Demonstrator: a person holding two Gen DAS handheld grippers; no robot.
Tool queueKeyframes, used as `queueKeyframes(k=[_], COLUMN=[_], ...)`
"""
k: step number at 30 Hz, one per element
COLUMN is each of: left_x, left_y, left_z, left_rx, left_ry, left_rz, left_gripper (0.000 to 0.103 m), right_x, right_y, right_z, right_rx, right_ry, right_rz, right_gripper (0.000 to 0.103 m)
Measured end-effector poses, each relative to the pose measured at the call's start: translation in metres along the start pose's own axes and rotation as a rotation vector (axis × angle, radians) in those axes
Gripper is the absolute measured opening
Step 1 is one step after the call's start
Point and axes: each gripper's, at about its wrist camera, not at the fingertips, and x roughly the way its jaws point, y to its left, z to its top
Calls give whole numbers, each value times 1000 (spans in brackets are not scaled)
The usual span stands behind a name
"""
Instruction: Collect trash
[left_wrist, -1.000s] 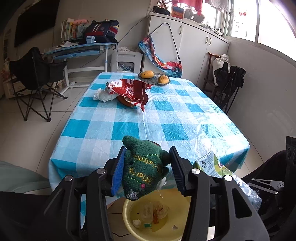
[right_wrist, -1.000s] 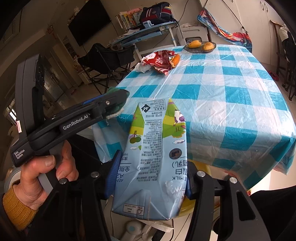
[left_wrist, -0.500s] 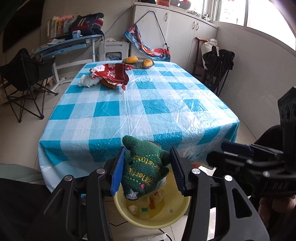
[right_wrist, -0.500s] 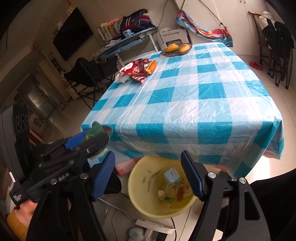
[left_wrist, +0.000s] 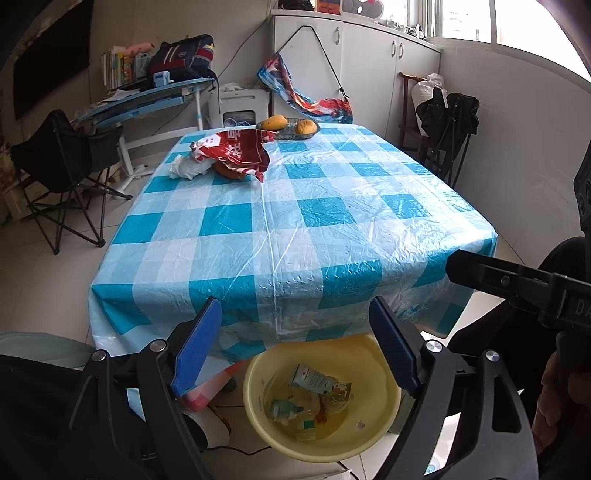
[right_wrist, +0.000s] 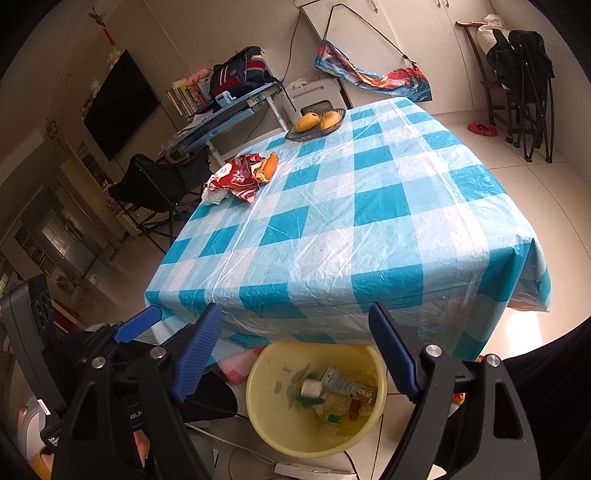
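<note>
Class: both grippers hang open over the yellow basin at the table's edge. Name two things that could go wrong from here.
1. The yellow basin seems to hold liquid; nudging it might spill some near the cable on the floor.
2. The red wrapper and white wad lie at the table's far end, a long reach.

Left claw (left_wrist: 295, 347), right claw (right_wrist: 295, 349) — both agape, empty

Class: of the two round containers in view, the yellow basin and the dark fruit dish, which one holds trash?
The yellow basin on the floor holds cartons; the dark fruit dish holds fruit.

Left hand-held gripper (left_wrist: 295, 347) agape, yellow basin (left_wrist: 384, 373) below
</note>
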Motion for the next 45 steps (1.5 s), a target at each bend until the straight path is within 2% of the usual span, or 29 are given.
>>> queueKeyframes(k=[6, 17, 36, 40, 45], left_x=[-3, -2, 5, 4, 1], left_y=[8, 22, 41, 46, 62], left_z=[3, 4, 5, 17, 40], left_rx=[-27, -97, -198, -211, -237], left_ry=[-36, -49, -34, -46, -83], left_rz=[41, 69, 88, 83, 99], left_gripper=[82, 85, 87, 87, 87], right_x=[3, 7, 13, 17, 27], right_y=[7, 10, 16, 19, 35], right_z=[-2, -4, -8, 3, 34], right_rx=[-42, -58, -81, -80, -151], right_ry=[5, 19, 48, 49, 32], right_rz=[-3, -6, -5, 16, 43], right_gripper=[79, 79, 79, 79, 81])
